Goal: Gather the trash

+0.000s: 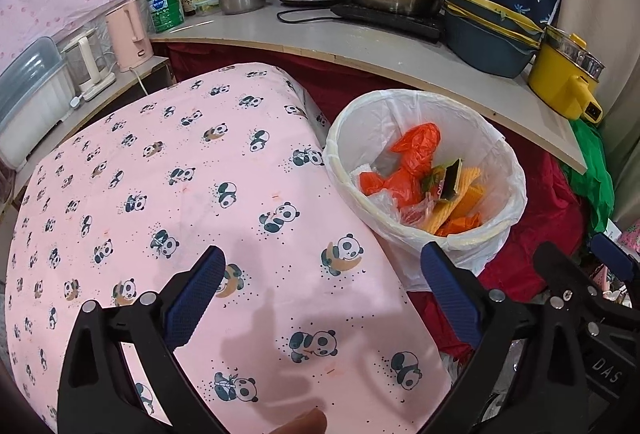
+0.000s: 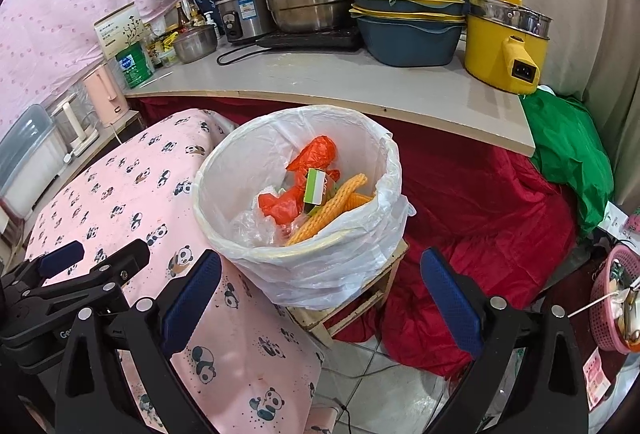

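Observation:
A white bin lined with a clear bag (image 1: 340, 138) (image 2: 384, 162) stands beside the pink panda-print table (image 1: 160, 194) (image 2: 120, 194). Inside lie an orange plastic bag (image 1: 412, 154) (image 2: 316, 154), a small green-and-white carton (image 1: 448, 182) (image 2: 314, 186) and yellow foam netting (image 1: 460, 202) (image 2: 336, 202). My left gripper (image 1: 320, 298) is open and empty over the table, left of the bin. My right gripper (image 2: 320, 298) is open and empty, just in front of the bin. Each gripper shows at the edge of the other's view.
A grey shelf (image 1: 320, 34) (image 2: 320, 82) behind the bin holds steel pots, a yellow cooker (image 2: 504, 46), stacked blue basins and bottles. Red cloth (image 2: 480, 194) and a green bag (image 2: 568, 154) lie below. A pink basket (image 2: 612, 298) stands at the right.

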`<state>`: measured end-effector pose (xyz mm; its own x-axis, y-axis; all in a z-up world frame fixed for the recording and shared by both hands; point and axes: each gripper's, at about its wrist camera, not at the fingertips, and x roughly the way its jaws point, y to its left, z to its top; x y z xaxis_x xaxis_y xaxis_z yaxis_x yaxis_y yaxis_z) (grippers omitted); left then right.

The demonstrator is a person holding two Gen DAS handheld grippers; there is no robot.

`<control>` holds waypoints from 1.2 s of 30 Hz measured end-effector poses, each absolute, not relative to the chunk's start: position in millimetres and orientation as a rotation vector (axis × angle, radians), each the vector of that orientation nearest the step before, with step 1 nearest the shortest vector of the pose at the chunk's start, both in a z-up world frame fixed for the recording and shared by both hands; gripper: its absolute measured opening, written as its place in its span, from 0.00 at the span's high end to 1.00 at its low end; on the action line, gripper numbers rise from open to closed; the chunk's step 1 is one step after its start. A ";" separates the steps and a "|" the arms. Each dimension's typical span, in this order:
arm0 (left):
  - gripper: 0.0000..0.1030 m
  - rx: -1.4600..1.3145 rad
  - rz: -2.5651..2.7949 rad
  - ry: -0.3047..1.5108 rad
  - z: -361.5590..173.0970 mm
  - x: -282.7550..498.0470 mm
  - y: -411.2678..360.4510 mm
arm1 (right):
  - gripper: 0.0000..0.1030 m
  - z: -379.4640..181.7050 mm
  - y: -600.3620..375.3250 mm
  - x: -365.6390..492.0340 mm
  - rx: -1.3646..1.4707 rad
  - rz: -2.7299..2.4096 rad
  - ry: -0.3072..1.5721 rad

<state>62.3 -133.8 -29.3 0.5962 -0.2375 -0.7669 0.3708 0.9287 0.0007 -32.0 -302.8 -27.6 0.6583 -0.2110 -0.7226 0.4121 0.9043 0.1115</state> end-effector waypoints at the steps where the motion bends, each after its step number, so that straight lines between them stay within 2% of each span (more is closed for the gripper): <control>1: 0.09 0.167 -0.357 0.865 -30.0 62.6 -134.4 | 0.07 -27.9 -303.4 -31.7 0.277 -0.359 0.776; 36: 0.09 0.193 -0.356 0.844 -34.3 63.7 -141.5 | 0.07 -34.0 -308.5 -28.5 0.262 -0.376 0.782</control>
